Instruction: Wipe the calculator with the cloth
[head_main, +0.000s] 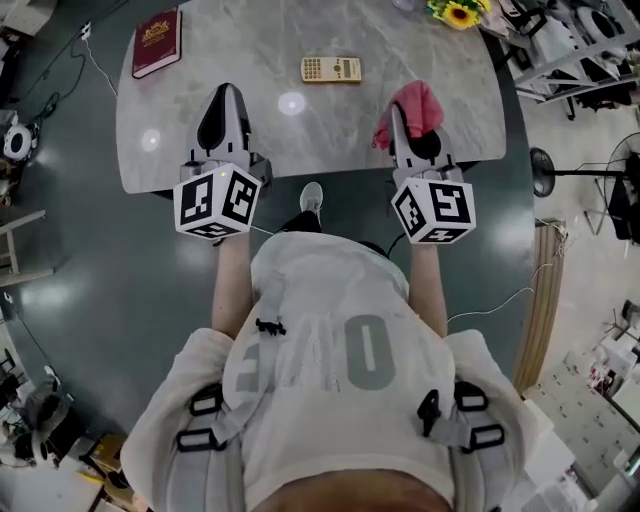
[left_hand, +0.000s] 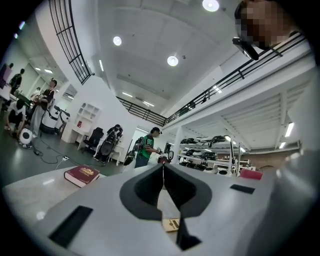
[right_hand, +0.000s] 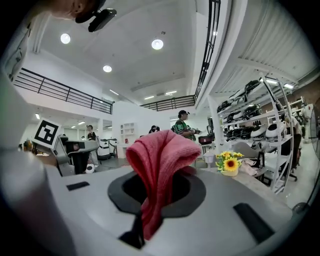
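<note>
A yellow calculator (head_main: 331, 69) lies flat near the far middle of the grey marble table (head_main: 300, 130); a corner of the calculator (left_hand: 172, 224) peeks out below my left jaws. My left gripper (head_main: 226, 95) hovers over the table's near left part, shut and empty, its jaws meeting in a thin line in the left gripper view (left_hand: 163, 172). My right gripper (head_main: 398, 112) hangs over the near right part, shut on a pink-red cloth (head_main: 416, 108). The cloth (right_hand: 159, 170) bunches above the jaws and drapes down between them.
A dark red book (head_main: 157, 41) lies at the table's far left corner, also visible as the book (left_hand: 81, 175) left of my left jaws. Yellow sunflowers (head_main: 459, 13) stand at the far right edge. Shelving and equipment crowd the right; people stand in the background.
</note>
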